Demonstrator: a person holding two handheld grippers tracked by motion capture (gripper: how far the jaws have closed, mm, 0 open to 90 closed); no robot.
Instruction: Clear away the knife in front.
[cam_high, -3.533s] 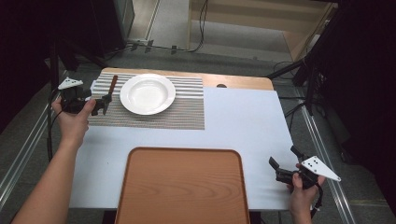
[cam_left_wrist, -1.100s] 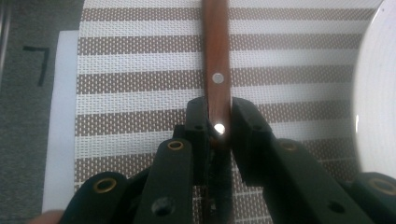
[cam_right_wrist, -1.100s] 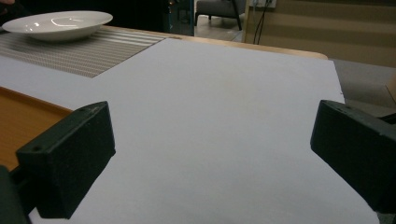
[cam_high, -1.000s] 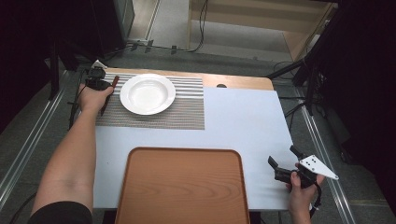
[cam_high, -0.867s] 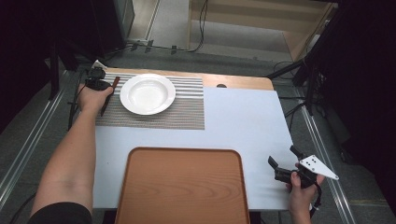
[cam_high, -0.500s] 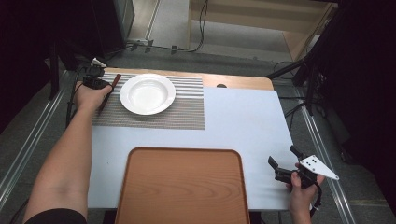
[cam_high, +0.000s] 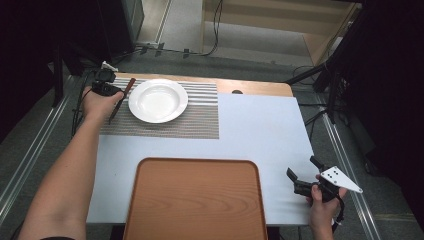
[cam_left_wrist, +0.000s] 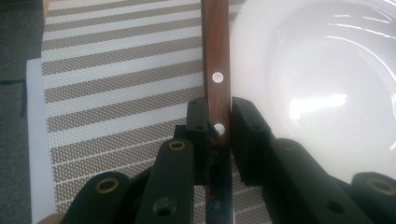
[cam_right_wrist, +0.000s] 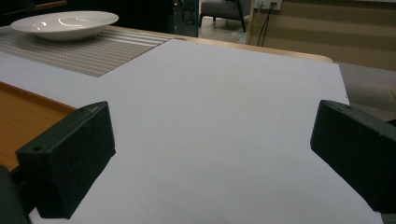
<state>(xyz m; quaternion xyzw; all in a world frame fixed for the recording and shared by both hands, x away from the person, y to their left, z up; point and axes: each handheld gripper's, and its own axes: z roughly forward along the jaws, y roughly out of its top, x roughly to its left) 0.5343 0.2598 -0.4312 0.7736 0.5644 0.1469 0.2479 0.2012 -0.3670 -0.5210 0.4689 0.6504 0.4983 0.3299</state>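
Left gripper (cam_left_wrist: 215, 122) clenched on wooden-handled, riveted knife (cam_left_wrist: 215, 56), far left beside white round plate (cam_high: 158, 100) on striped mat (cam_high: 200, 112). Right gripper (cam_right_wrist: 212, 154) released, idle near right. Pickup done; placement, perhaps onto orange-brown tray (cam_high: 195, 200), remained.

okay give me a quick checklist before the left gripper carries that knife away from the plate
1. Left gripper shut on the knife: ok, jaws press both sides of the wooden handle.
2. Grip spot: ok, at the handle's end where the blade starts.
3. Knife clear of the plate: ok in the high view, just beside its rim.
4. Knife lifted off the striped mat: cannot tell.
5. Tray free to receive it: ok.
6. Right gripper out of the way: ok, open at the table's near right corner.
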